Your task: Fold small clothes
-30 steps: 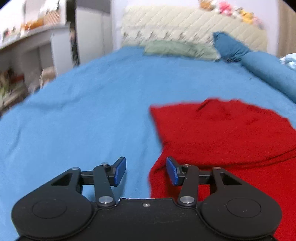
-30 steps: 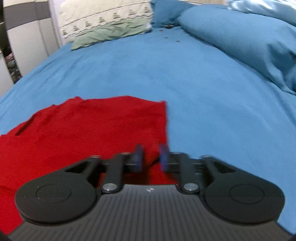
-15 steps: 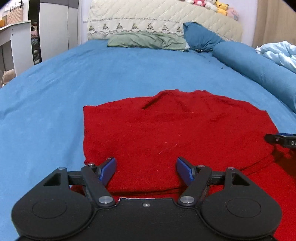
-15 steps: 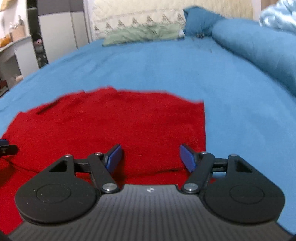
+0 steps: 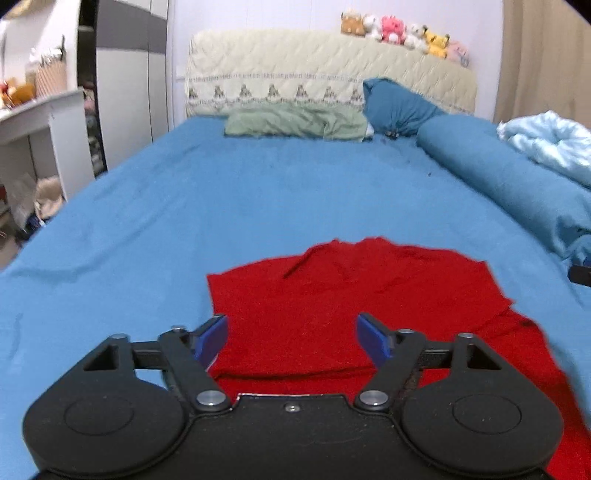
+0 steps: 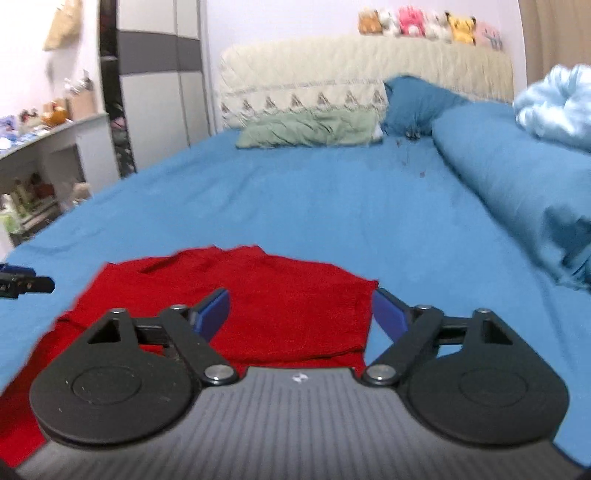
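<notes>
A red garment (image 5: pixel 351 306) is lying folded on the blue bedsheet (image 5: pixel 258 206), toward the near end of the bed, with an upper layer resting over a wider lower layer. Beyond it, a green pillow (image 5: pixel 295 123) and a dark blue pillow (image 5: pixel 397 107) are sitting against the quilted headboard (image 5: pixel 325 74), which is carrying a row of plush toys (image 5: pixel 402 31). A rolled blue duvet (image 5: pixel 517 184) is running along the right side with a pale blue blanket (image 5: pixel 550 144) behind it. A white shelf unit (image 5: pixel 40 122) is standing off the bed's left side. Nothing is lying between the grippers and the garment.

The left gripper (image 5: pixel 291 339) is hovering over the garment's near left part, and the right gripper (image 6: pixel 299 314) over its near right edge. Both sets of jaws have just been opening and are standing wide, with nothing between the pads. Compared with a second ago, both cameras are sitting higher and farther back, taking in more of the bed, and the garment's outline is appearing unchanged from half a second ago.
</notes>
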### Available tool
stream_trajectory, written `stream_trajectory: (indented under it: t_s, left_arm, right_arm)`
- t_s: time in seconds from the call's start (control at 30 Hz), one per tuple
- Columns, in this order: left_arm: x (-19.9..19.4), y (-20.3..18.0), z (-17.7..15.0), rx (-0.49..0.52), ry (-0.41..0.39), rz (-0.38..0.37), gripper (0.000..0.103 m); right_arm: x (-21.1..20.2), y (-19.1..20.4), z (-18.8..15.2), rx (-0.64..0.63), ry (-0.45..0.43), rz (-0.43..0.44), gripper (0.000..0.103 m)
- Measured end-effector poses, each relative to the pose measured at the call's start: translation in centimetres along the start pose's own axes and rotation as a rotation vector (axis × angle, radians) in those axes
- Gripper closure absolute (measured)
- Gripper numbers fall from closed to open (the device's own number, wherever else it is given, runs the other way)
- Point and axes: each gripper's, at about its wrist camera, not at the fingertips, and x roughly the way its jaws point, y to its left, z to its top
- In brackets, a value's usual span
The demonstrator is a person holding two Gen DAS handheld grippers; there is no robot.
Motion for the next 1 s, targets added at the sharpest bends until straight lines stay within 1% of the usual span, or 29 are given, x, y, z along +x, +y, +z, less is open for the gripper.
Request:
stream_trajectory:
  t_s: [0.07, 0.1, 0.2, 0.27, 0.37, 0.43, 0.53, 0.6, 0.67, 0.8, 0.83, 0.87, 0.9, 0.93, 1.0]
  left_arm:
    - [-3.1, -0.3, 0.0, 0.006, -0.007, 0.004, 0.005]
    - [-4.8, -0.4, -0.2, 0.005, -0.008, -0.001, 0.004]
    - [-9.2, 0.1, -1.2, -0.028, 0.012, -0.038, 0.004]
    - [-11.3, 0.7, -2.0, -0.057, 0.029, -0.055, 0.004]
    - [-14.1, 1.3, -3.9, -0.095, 0.049, -0.066, 0.004]
    - [-15.5, 1.5, -5.6, -0.111, 0.069, -0.062, 0.004]
    - [-16.4, 1.8, -8.4, -0.140, 0.116, -0.057, 0.004]
    - [-16.3, 1.9, -10.4, -0.161, 0.148, -0.060, 0.005]
    - [-16.1, 1.9, -12.2, -0.173, 0.174, -0.047, 0.007]
    - [-15.1, 2.0, -15.9, -0.191, 0.234, -0.029, 0.015]
    - [-14.9, 2.0, -16.6, -0.196, 0.247, -0.025, 0.019]
    - [-14.5, 2.1, -17.4, -0.201, 0.262, -0.019, 0.021]
    - [-14.3, 2.2, -18.1, -0.205, 0.275, -0.014, 0.026]
    - [-14.1, 2.2, -18.7, -0.207, 0.284, -0.011, 0.028]
    - [-13.6, 2.2, -19.7, -0.202, 0.301, -0.004, 0.037]
  right_arm:
    - [-3.8, 0.0, 0.5, -0.001, 0.004, 0.017, 0.000]
    - [-5.7, 0.1, 0.5, -0.005, 0.014, 0.031, 0.000]
    - [-10.9, 0.3, 0.1, -0.015, 0.055, 0.054, 0.000]
    - [-13.8, 0.3, -0.5, -0.006, 0.084, 0.067, 0.000]
    - [-17.4, 0.3, -2.2, 0.023, 0.133, 0.071, 0.000]
    - [-19.1, 0.2, -3.7, 0.036, 0.161, 0.061, 0.000]
    - [-20.5, -0.1, -6.5, 0.079, 0.212, 0.054, 0.000]
    - [-20.7, -0.4, -8.8, 0.115, 0.253, 0.046, 0.000]
    - [-20.6, -0.3, -10.8, 0.130, 0.287, 0.025, 0.000]
    - [-19.9, -0.5, -15.0, 0.193, 0.358, -0.010, 0.000]
    - [-19.6, -0.6, -15.8, 0.200, 0.376, -0.020, 0.002]
    - [-19.4, -0.5, -16.6, 0.202, 0.393, -0.028, 0.008]
    - [-19.2, -0.4, -17.3, 0.201, 0.410, -0.035, 0.012]
    - [-19.1, -0.3, -18.0, 0.201, 0.423, -0.044, 0.014]
    - [-19.0, -0.3, -18.9, 0.207, 0.442, -0.057, 0.016]
